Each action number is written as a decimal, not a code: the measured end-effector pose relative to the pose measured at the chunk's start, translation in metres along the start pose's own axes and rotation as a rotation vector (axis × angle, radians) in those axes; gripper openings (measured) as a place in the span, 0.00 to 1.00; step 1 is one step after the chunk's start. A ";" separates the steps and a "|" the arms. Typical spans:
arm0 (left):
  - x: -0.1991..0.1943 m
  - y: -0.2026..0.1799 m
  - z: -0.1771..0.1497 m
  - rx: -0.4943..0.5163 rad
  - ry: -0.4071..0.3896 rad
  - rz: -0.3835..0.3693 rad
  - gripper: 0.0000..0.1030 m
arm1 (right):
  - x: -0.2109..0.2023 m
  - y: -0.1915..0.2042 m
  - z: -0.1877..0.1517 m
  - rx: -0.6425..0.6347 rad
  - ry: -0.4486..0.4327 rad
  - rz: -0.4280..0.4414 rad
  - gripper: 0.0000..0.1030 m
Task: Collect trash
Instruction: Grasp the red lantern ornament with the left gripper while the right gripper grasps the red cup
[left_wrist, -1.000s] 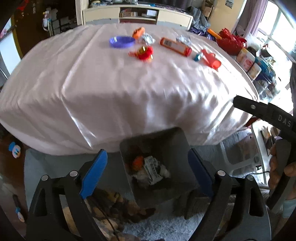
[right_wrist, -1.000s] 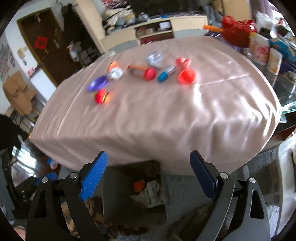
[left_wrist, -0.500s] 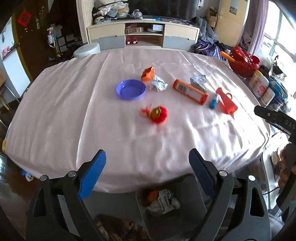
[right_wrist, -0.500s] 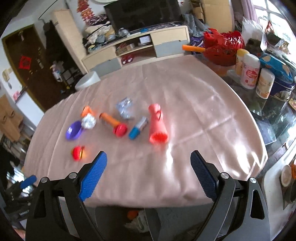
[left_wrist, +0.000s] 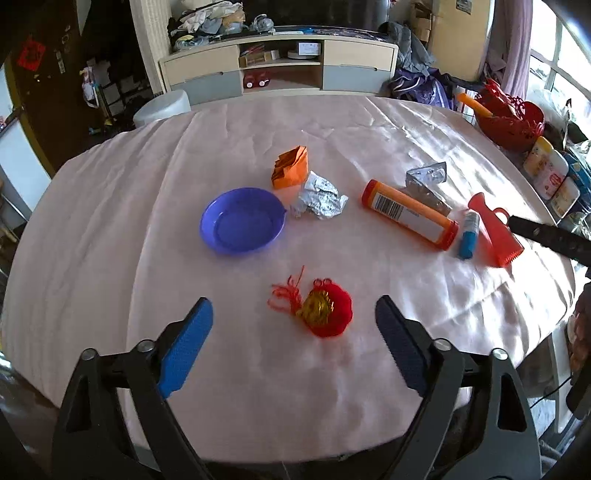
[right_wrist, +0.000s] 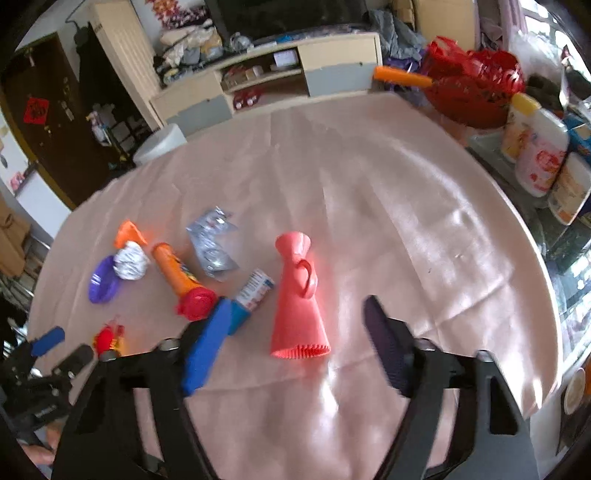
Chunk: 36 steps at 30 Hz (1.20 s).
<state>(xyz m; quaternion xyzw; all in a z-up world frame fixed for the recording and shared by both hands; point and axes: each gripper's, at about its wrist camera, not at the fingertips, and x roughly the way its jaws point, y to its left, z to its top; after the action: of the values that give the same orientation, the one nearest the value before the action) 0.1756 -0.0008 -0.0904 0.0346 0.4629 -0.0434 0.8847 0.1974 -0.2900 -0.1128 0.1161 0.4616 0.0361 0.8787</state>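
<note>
On the pink-clothed table (left_wrist: 147, 236) lie an orange folded paper (left_wrist: 291, 168), a crumpled foil wrapper (left_wrist: 319, 196), a silver blister pack (left_wrist: 426, 173), a purple dish (left_wrist: 242, 220), an orange tube (left_wrist: 408, 214), a small blue tube (left_wrist: 468, 239), a coral scraper (left_wrist: 493, 229) and a red tasselled ornament (left_wrist: 325, 310). My left gripper (left_wrist: 293, 325) is open and empty, just short of the ornament. My right gripper (right_wrist: 295, 332) is open and empty, around the wide end of the coral scraper (right_wrist: 299, 295); the foil wrapper (right_wrist: 129, 262) and blister pack (right_wrist: 212, 243) lie to its left.
A red basket (left_wrist: 509, 118), white bottles (left_wrist: 546, 173) and tins stand on a glass shelf at the table's right edge. A cabinet (left_wrist: 280, 70) stands behind the table. The left gripper also shows at the lower left of the right wrist view (right_wrist: 48, 354).
Both grippers have risen from the floor bin below the table edge and moved forward over the tabletop. The bin has dropped out of view. Both stayed open.
</note>
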 end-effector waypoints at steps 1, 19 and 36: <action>0.004 0.000 0.001 -0.006 0.005 -0.008 0.74 | 0.004 0.000 0.000 -0.005 0.007 -0.002 0.61; 0.037 -0.014 -0.006 0.048 0.048 -0.043 0.33 | 0.022 0.007 -0.009 -0.065 0.023 -0.049 0.34; -0.101 -0.017 -0.031 0.055 -0.132 -0.037 0.33 | -0.100 0.051 -0.038 -0.163 -0.122 0.028 0.32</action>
<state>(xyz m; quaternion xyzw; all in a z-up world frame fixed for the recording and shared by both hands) 0.0915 -0.0099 -0.0255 0.0474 0.4030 -0.0747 0.9109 0.1112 -0.2513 -0.0419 0.0526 0.4012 0.0785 0.9111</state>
